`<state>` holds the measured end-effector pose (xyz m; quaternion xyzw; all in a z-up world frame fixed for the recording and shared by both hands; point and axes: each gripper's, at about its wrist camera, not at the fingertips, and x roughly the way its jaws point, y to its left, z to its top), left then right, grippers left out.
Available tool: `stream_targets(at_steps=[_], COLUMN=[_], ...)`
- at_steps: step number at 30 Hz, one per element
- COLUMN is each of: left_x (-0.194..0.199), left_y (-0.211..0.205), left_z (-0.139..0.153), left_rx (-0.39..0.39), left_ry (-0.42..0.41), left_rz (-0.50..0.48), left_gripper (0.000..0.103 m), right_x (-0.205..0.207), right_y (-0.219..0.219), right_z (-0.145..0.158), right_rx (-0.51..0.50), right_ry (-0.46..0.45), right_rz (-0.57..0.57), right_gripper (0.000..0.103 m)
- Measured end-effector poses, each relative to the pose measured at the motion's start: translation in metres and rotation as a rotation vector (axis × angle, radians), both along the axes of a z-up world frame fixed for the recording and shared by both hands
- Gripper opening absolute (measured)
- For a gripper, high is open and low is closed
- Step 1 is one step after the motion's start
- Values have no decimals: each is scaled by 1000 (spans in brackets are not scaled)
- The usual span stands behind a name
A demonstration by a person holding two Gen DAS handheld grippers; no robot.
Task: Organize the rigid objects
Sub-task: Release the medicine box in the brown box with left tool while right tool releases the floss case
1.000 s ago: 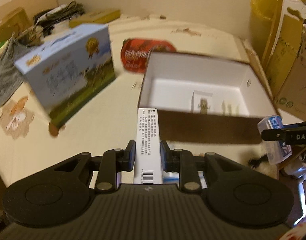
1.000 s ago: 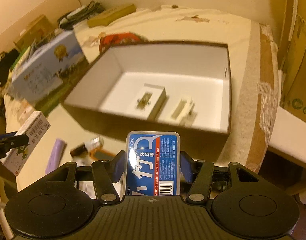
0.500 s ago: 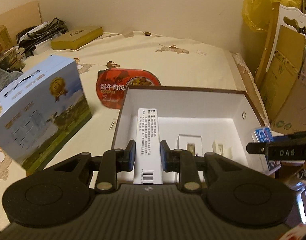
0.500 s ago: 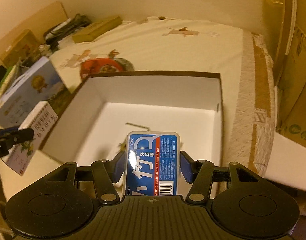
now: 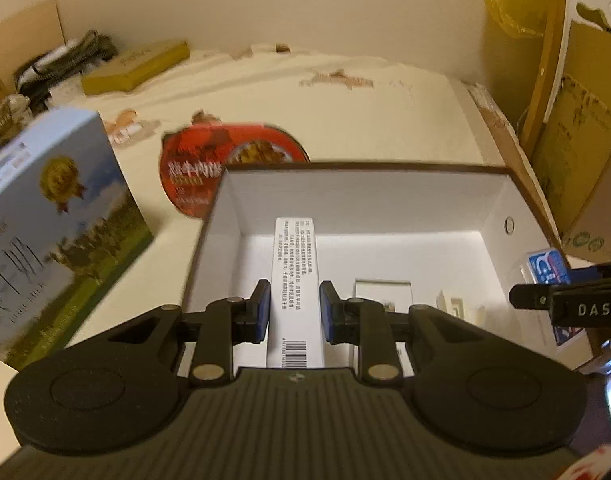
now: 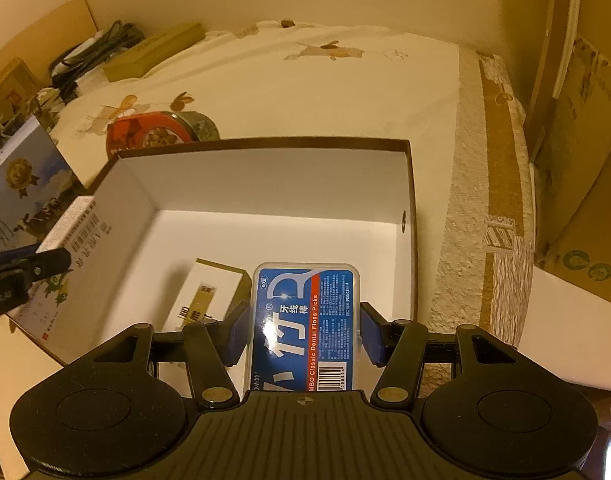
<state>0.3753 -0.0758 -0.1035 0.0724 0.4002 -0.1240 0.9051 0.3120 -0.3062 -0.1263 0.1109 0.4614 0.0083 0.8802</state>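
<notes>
The landmark is the big open box with brown outside and white inside [image 5: 501, 216], sitting on a cream cloth with little cartoon pictures [image 5: 345, 120].

The left gripper [image 5: 293, 306] squeezes a long thin white carton with small print and a barcode [image 5: 295, 280]. Its blue pads [image 5: 261, 312] press on both sides of the carton. The carton is held up over the near left part of the box.

The right gripper [image 6: 303, 330] squeezes a clear plastic case of floss picks with a blue label [image 6: 305, 324]. Blue pads touch both of its long sides. The case is held over the near right part of the box.

Inside the box, the right wrist view shows a small white and gold carton [image 6: 209, 296] lying flat on the floor of the box, close to the near wall. In the left wrist view the same carton [image 5: 381, 292] is mostly hidden behind the gripper, but a small pale thing [image 5: 455, 306] shows beside it. I cannot tell what that is.

Behind the far left corner of the box lies a round red food tub [image 5: 197, 176]. To the left of the box stands a tall blue and green carton with a gold medal picture [image 5: 53, 232].

The right wrist view shows the left gripper's carton [image 6: 65, 264] from its wide side, at the left wall of the box. The left wrist view shows the floss case [image 5: 545, 268] at the right wall.
</notes>
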Motion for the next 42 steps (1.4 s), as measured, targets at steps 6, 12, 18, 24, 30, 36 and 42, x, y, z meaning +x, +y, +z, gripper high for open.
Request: stream_targets(at_steps=[6, 12, 18, 24, 30, 36, 42], left_x=[1, -5, -12, -17, -21, -24, -27], left_y=[1, 13, 21, 25, 29, 31, 31], left_z=[-15, -17, -13, -13, -10, -8, -4], left_rx=[32, 30, 41, 40, 29, 28, 29], left_ry=[29, 54, 53, 61, 70, 70, 73], left_rz=[-3, 16, 19, 14, 13, 13, 9], left_gripper=[24, 24, 29, 33, 36, 38, 39], right_x=[-1, -1, -2, -1, -1, -4, -7], right_y=[0, 2, 3, 3, 3, 1, 3], right_z=[-4, -5, -8, -9, -8, -6, -2], right_rx=[-6, -17, -31, -53, -62, -54, -49], right_ry=[15, 29, 49, 74, 83, 84, 77], right_rz=[-4, -6, -12, -24, -25, -36, -23], right_gripper=[53, 53, 53, 53, 54, 57, 58])
